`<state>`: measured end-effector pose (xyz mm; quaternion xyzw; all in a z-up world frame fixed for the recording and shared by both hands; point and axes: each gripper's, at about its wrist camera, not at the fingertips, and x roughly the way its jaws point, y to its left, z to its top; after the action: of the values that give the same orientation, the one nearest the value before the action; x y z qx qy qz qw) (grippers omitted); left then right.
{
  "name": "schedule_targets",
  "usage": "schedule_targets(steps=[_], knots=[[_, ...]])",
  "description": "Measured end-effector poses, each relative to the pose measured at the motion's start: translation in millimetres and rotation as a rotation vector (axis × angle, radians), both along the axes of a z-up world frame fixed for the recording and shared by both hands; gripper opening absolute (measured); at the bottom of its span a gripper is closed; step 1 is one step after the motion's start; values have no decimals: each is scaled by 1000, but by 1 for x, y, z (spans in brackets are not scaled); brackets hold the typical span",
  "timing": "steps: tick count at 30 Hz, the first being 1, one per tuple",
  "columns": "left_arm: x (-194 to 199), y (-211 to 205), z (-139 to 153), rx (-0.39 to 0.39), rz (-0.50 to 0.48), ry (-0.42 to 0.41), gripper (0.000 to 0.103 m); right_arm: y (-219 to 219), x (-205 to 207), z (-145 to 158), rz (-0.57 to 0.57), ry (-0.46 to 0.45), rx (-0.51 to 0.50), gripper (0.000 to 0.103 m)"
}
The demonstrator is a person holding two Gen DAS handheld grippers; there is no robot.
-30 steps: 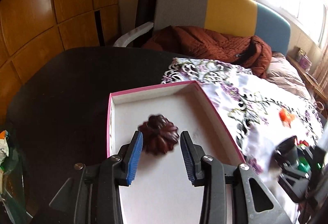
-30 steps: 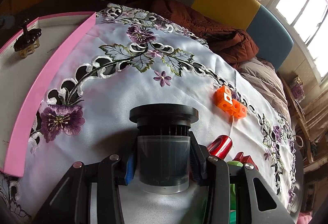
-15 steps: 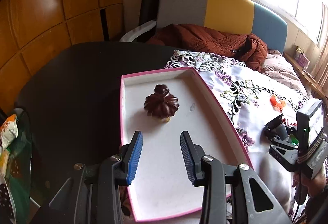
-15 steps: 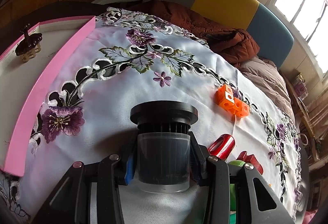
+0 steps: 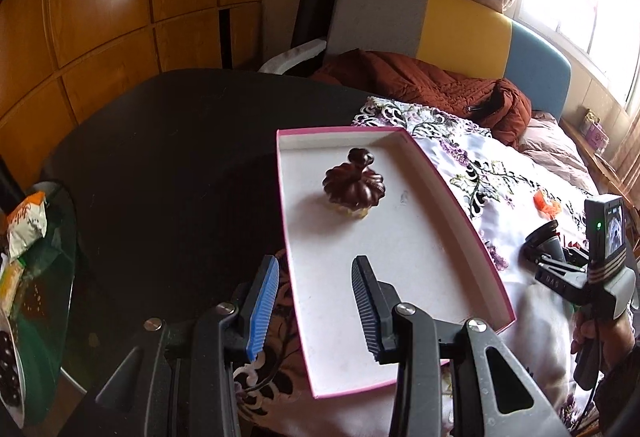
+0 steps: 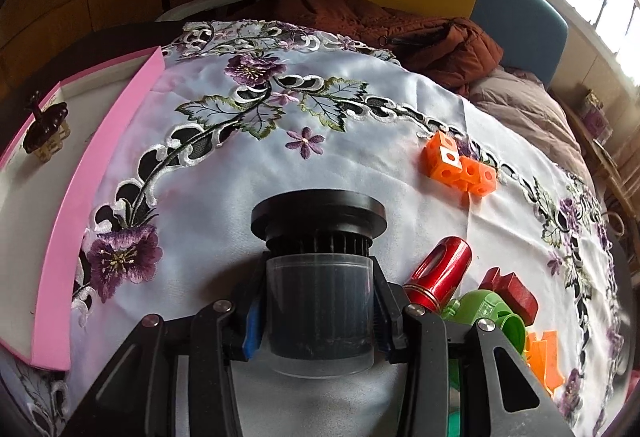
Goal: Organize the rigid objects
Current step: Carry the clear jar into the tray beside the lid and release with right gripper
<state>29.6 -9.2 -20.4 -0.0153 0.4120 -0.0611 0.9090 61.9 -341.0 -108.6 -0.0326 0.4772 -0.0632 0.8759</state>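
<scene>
A dark brown flower-shaped knob piece (image 5: 354, 187) stands in the far part of the pink-rimmed white tray (image 5: 476, 233); it also shows in the right wrist view (image 6: 45, 129). My left gripper (image 5: 314, 303) is open and empty, held above the tray's near end. My right gripper (image 6: 316, 311) is shut on a clear jar with a black ribbed lid (image 6: 319, 277), over the embroidered white cloth (image 6: 248, 165). The right gripper also shows in the left wrist view (image 5: 560, 265), right of the tray.
On the cloth lie orange linked cubes (image 6: 460, 165), a red metal cylinder (image 6: 440, 273), a green plastic piece (image 6: 484, 313), a dark red block (image 6: 514, 293) and an orange piece (image 6: 544, 357). A brown jacket (image 5: 420, 85) lies on the chair behind. A glass side table (image 5: 36, 277) stands left.
My left gripper has drawn back and up from the knob piece, which now stands free in the tray. The right gripper still holds the jar, nearly unmoved.
</scene>
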Motion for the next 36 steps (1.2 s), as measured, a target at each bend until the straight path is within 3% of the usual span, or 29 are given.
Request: schedule_targets(steps=[8,11,17,21,28,36], knots=[[-4,16,-6,-23,23,8,38,3,7,10,-64,48,0,43],[-3,23,-9,-32,39,11,38,8,6,27,-64,11,40,43],[-2,31,-13,-47,59,20,38,51,5,66,45,-76,97,43],[-2,34,-13,-53,63,19,38,90,6,76,156,-85,179,43],[-2,43,-13,-64,90,19,38,162,22,60,294,20,315,43],[1,59,-18,-72,139,34,38,225,52,36,353,92,376,44]])
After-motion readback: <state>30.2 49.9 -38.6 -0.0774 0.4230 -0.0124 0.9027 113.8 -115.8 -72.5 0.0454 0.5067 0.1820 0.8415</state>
